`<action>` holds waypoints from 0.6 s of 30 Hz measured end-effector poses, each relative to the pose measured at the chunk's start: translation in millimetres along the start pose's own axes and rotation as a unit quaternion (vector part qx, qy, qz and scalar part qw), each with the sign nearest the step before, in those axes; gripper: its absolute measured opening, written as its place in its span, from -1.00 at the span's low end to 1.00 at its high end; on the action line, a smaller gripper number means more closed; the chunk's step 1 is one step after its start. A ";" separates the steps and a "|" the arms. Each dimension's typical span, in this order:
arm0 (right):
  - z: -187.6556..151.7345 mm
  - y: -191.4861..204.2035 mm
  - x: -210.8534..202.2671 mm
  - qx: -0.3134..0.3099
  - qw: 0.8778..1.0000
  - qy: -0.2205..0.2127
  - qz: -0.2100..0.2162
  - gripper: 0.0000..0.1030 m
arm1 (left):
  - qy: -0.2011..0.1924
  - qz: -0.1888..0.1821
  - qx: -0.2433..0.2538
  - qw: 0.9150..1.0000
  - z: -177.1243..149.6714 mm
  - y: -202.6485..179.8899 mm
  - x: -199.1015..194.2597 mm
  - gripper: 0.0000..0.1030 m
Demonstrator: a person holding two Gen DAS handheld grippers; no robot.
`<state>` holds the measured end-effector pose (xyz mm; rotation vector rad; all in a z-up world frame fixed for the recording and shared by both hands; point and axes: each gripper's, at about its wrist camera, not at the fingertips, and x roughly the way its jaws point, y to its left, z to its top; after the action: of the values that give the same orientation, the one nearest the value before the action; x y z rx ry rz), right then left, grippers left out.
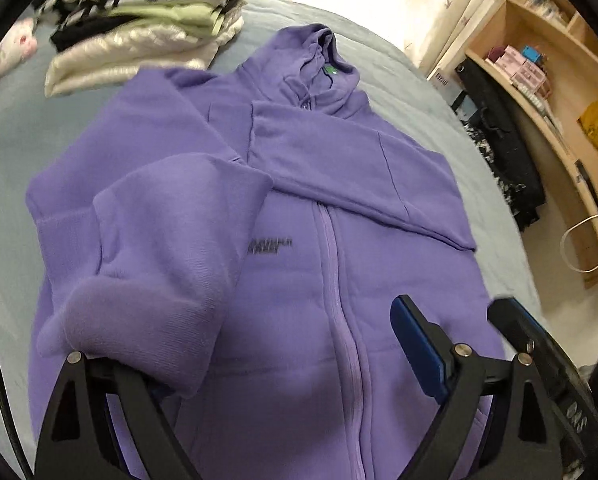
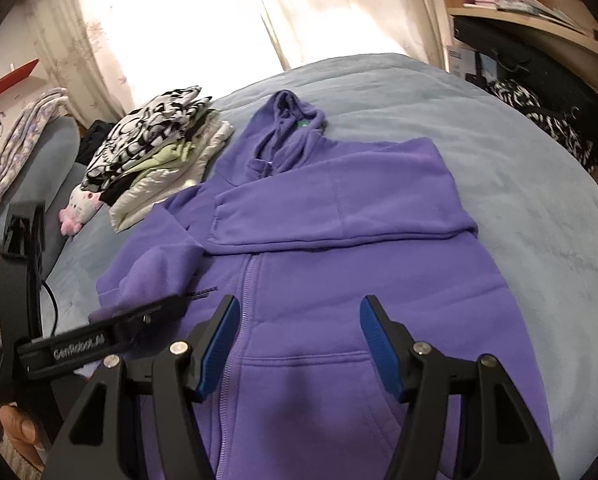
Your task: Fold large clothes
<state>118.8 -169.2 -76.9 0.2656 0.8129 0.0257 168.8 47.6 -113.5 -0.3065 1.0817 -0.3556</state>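
Hoodie (image 2: 339, 264): purple, zipped, flat on my grey bed (image 2: 519, 168) — one sleeve (image 2: 331, 204) folded across the chest.
Left gripper (image 1: 235, 344): spread wide, other cuff (image 1: 139, 312) draped over one finger.
Right gripper (image 2: 299, 344): released — above the pocket.

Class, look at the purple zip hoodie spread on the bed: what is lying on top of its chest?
On the purple hoodie, one sleeve lies folded across the chest, covering the upper zipper. The zipper shows below it. Whatever lies under the sleeve is hidden.
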 end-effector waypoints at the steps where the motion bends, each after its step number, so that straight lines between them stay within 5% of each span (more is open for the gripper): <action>1: 0.6 2.1 -0.6 -0.006 1.000 0.000 0.004 0.22 | 0.003 -0.008 -0.004 1.000 -3.5 3.5 0.0 0.76; 10: 11.1 57.7 21.7 -0.111 0.988 0.049 0.091 0.22 | -0.018 -0.056 -0.010 0.998 -39.4 40.4 -13.7 0.76; 18: -3.9 128.8 62.4 -0.179 0.967 0.111 0.141 0.22 | -0.040 -0.041 -0.004 0.998 -54.7 66.9 -39.8 0.76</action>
<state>169.1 -36.2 -92.6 0.0323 0.9705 0.4724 111.6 121.1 -133.1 -0.3694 0.9945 -0.4100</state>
